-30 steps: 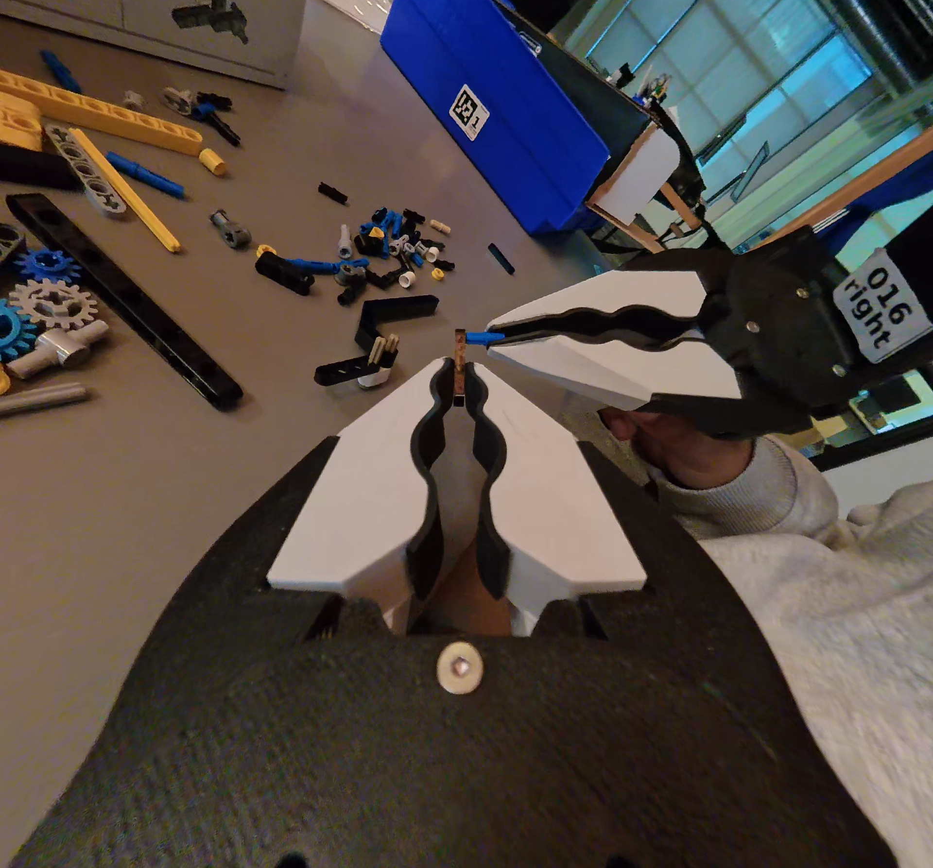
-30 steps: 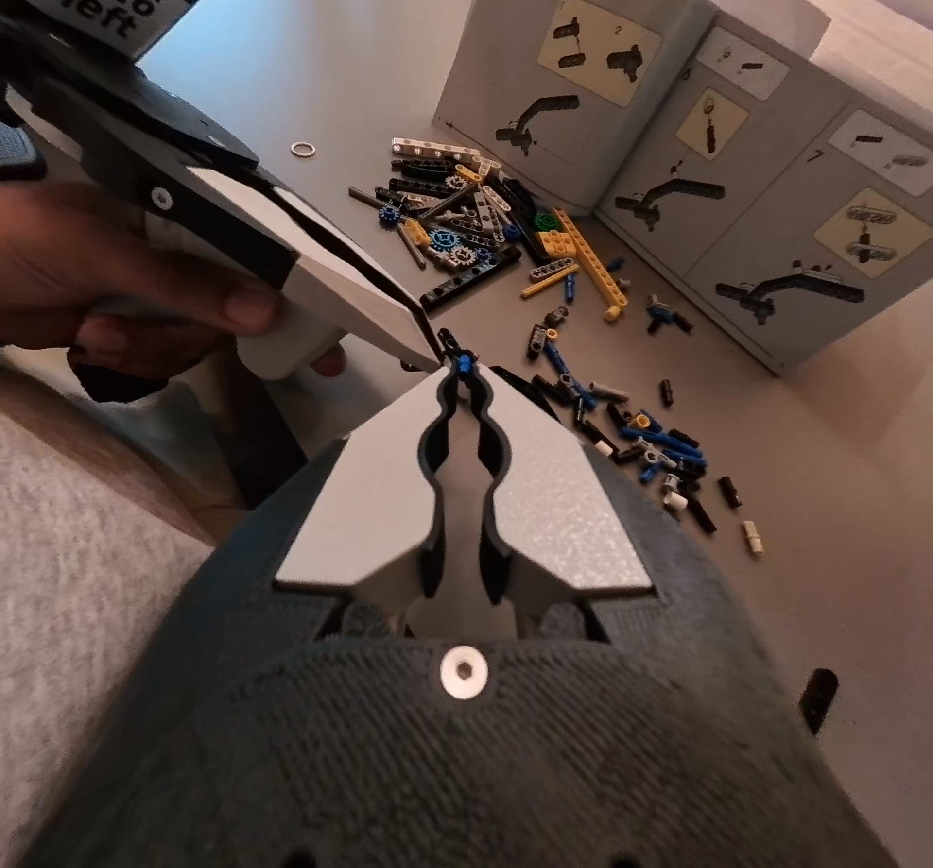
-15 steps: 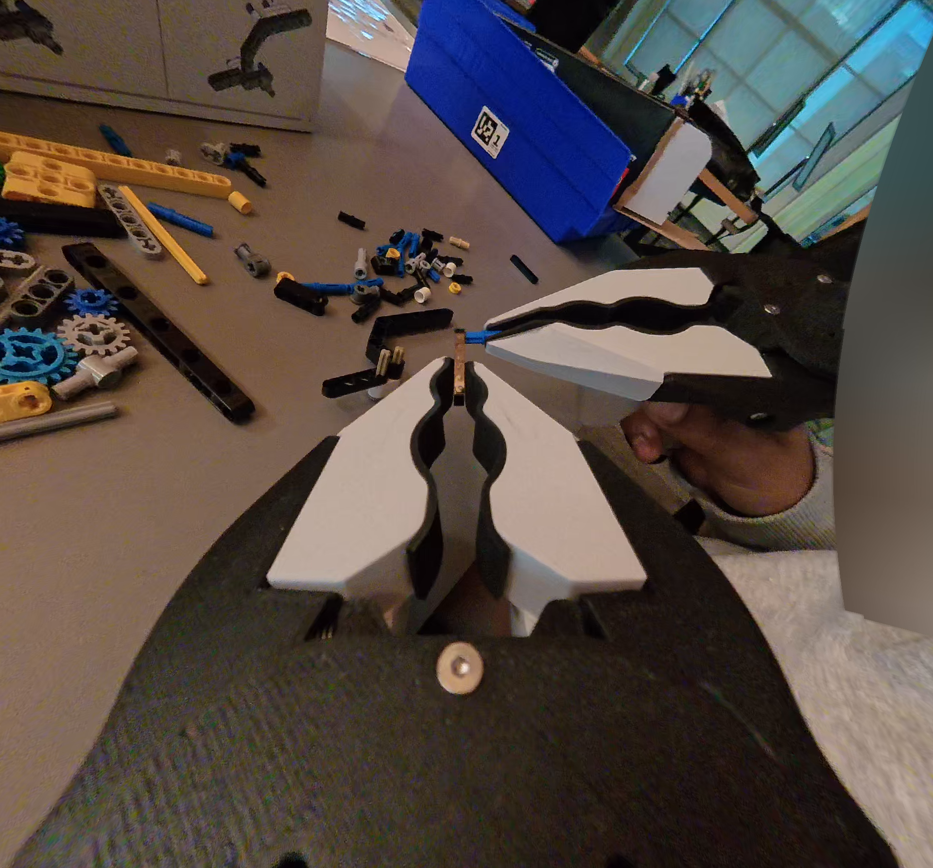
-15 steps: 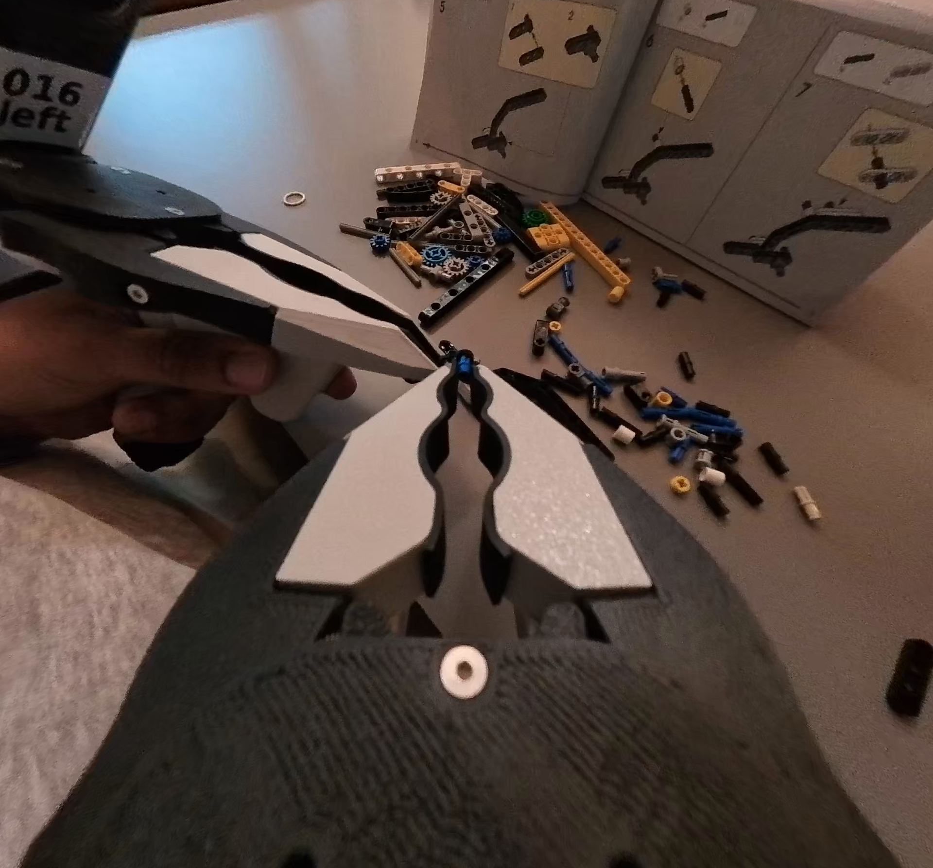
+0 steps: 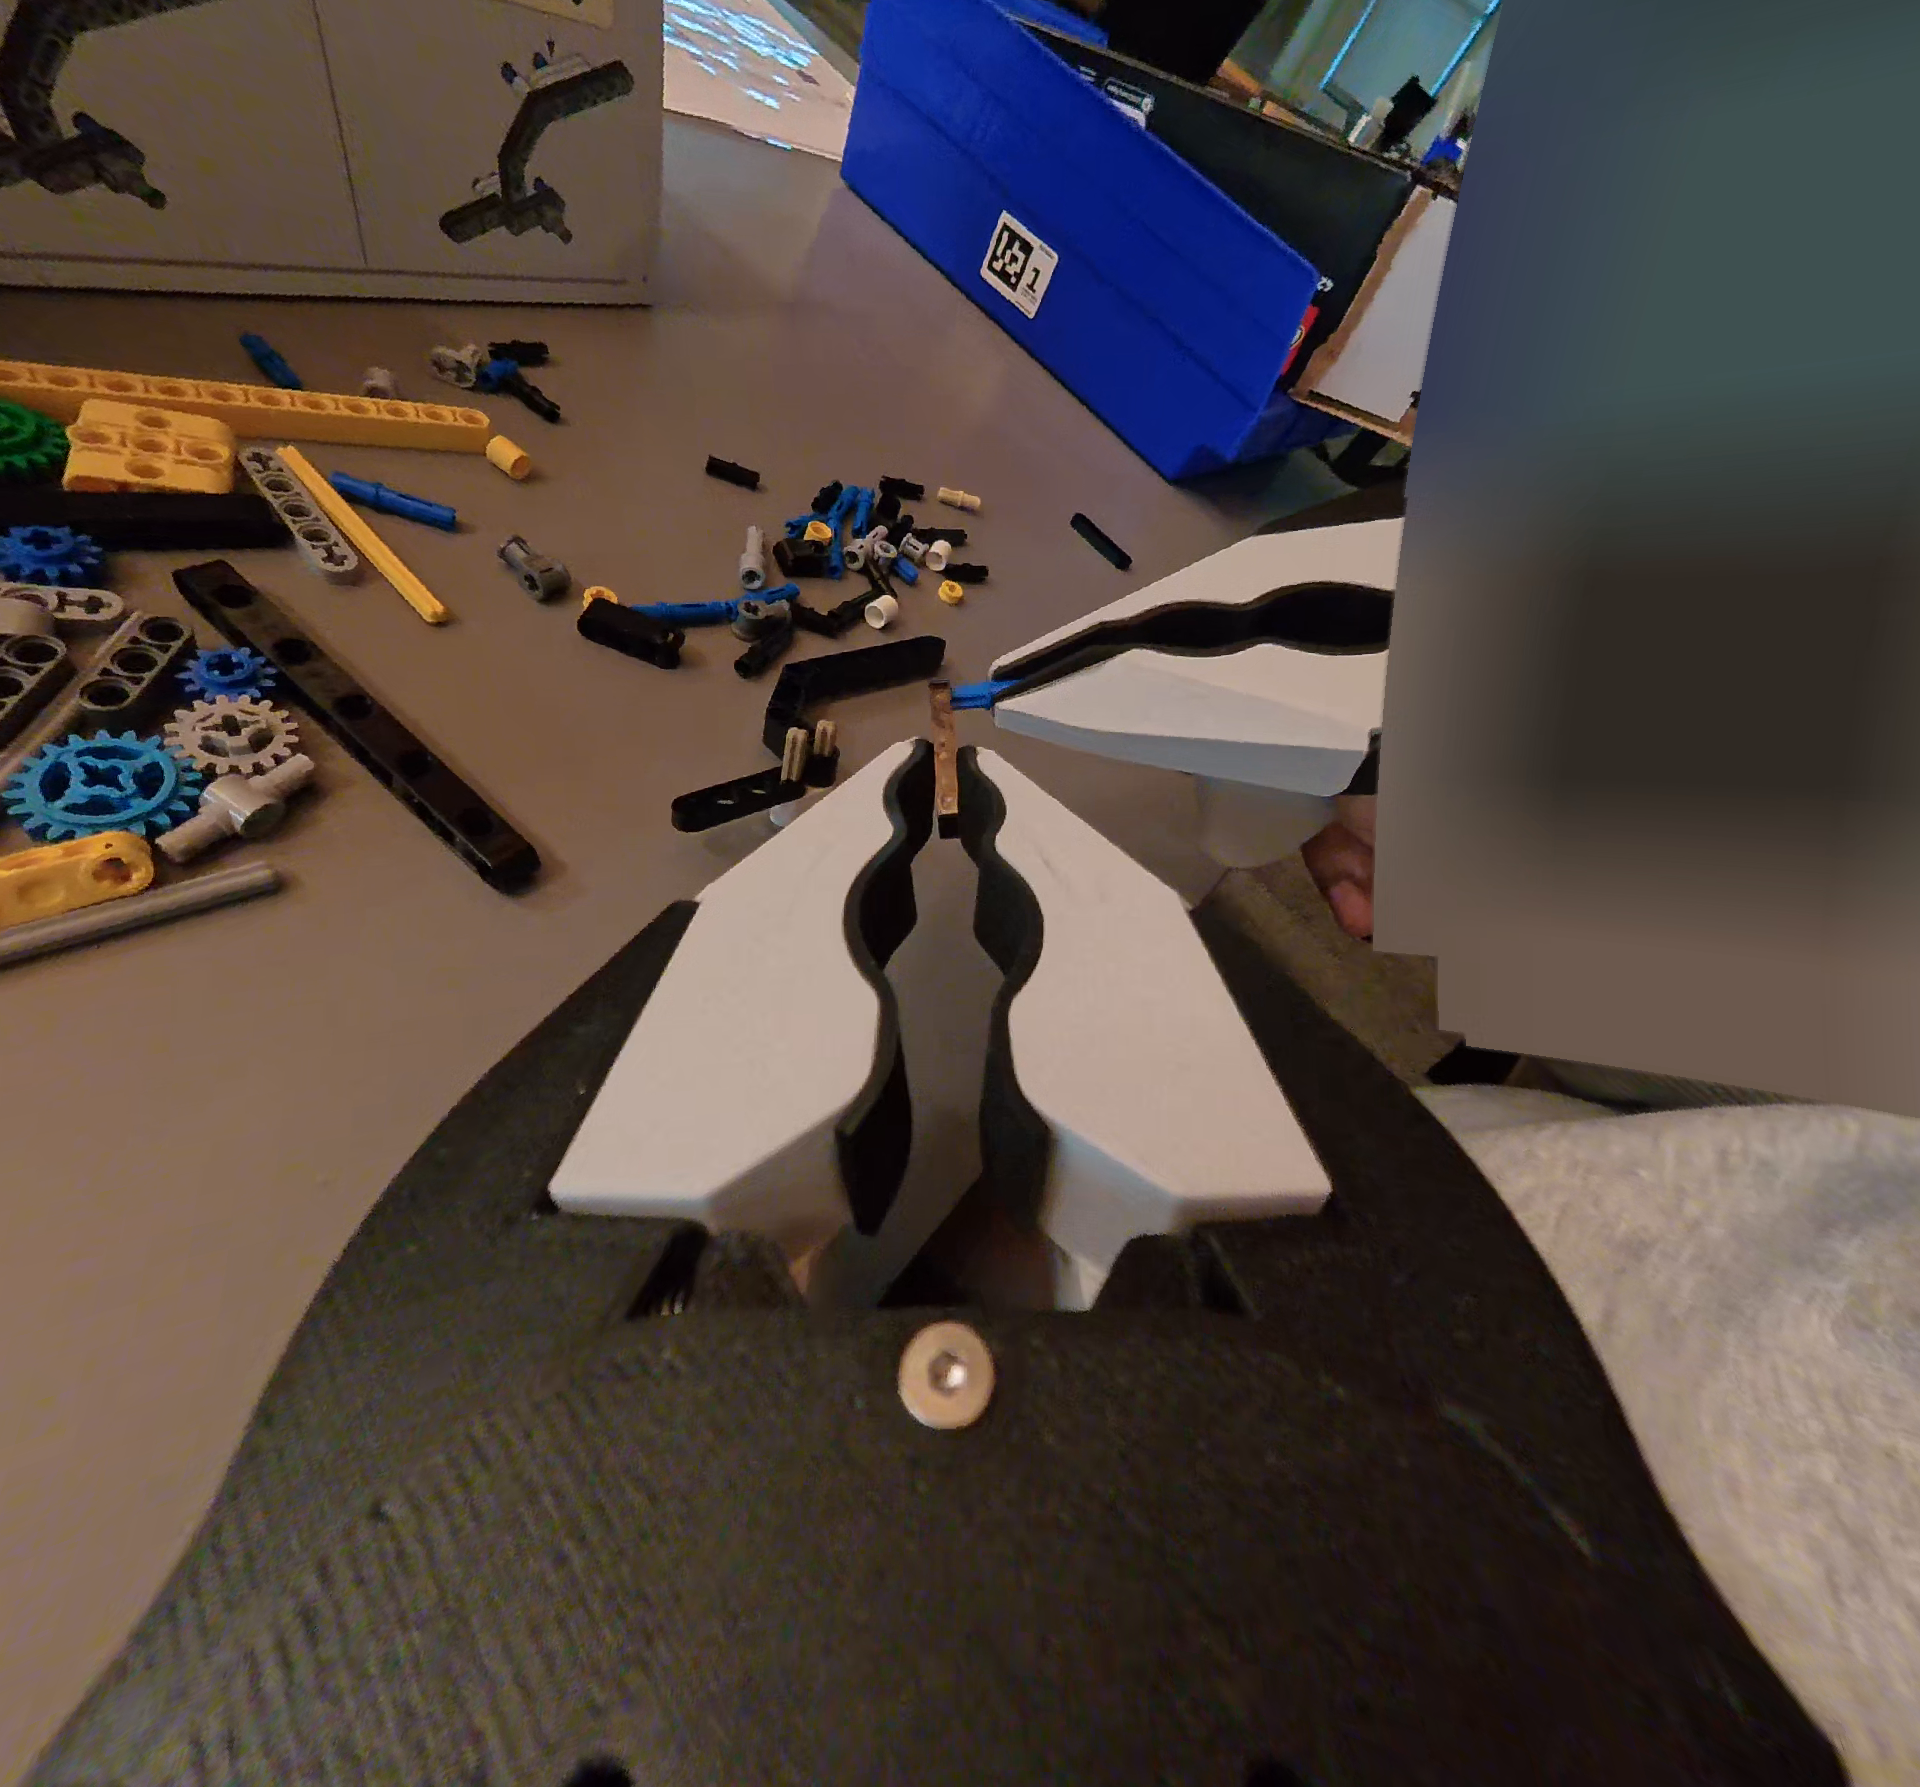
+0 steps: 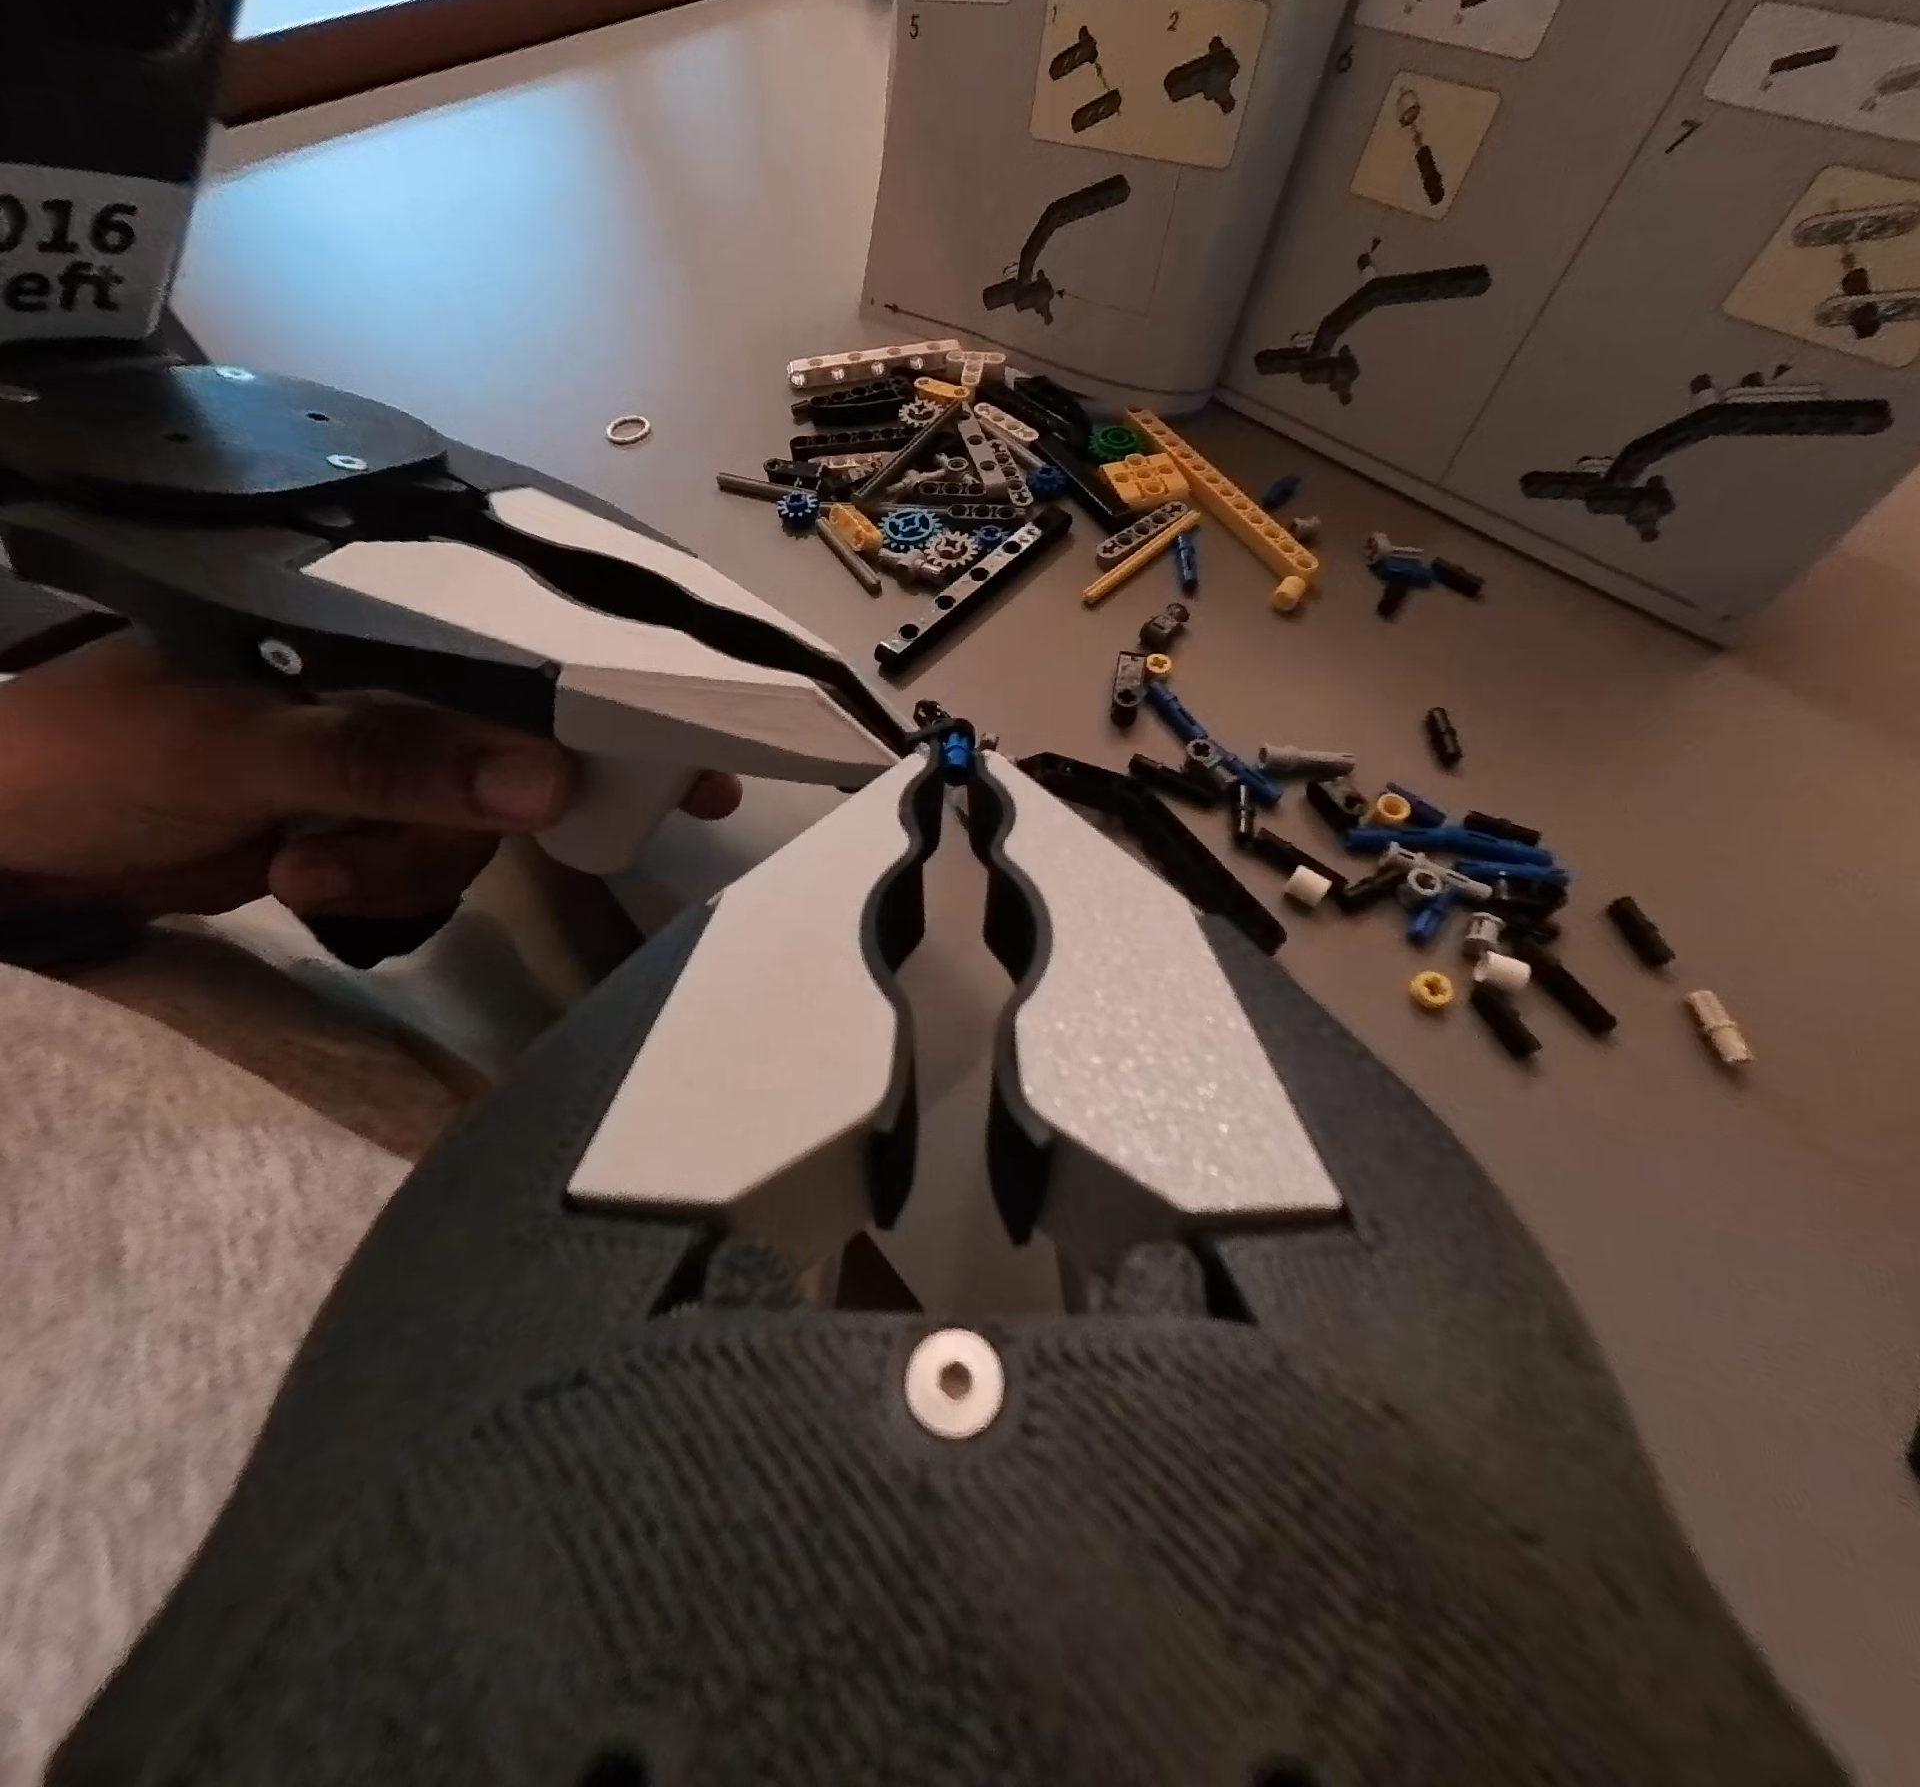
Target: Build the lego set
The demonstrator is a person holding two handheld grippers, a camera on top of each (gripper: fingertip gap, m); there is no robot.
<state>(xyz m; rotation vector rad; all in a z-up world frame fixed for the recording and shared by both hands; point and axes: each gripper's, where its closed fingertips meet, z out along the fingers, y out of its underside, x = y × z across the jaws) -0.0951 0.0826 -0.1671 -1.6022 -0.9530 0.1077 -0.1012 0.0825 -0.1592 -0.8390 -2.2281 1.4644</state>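
Left gripper (image 5: 940,761) clamped on thin brownish flat lego piece (image 5: 943,750), long axis upright, top end poking above fingertips, held above grey tabletop (image 5: 623,958). Right gripper (image 5: 992,693) clamped on small blue plastic pin (image 5: 971,694), pin axis crosswise, pointing at piece's top end, tip touching or just short; cannot tell. Judgement: next move is a straight push along pin axis. Black angled beam (image 5: 831,688) lies on tabletop beyond.

Matt grey table (image 5: 644,958), glossy plastic pieces (image 6: 1455,864)
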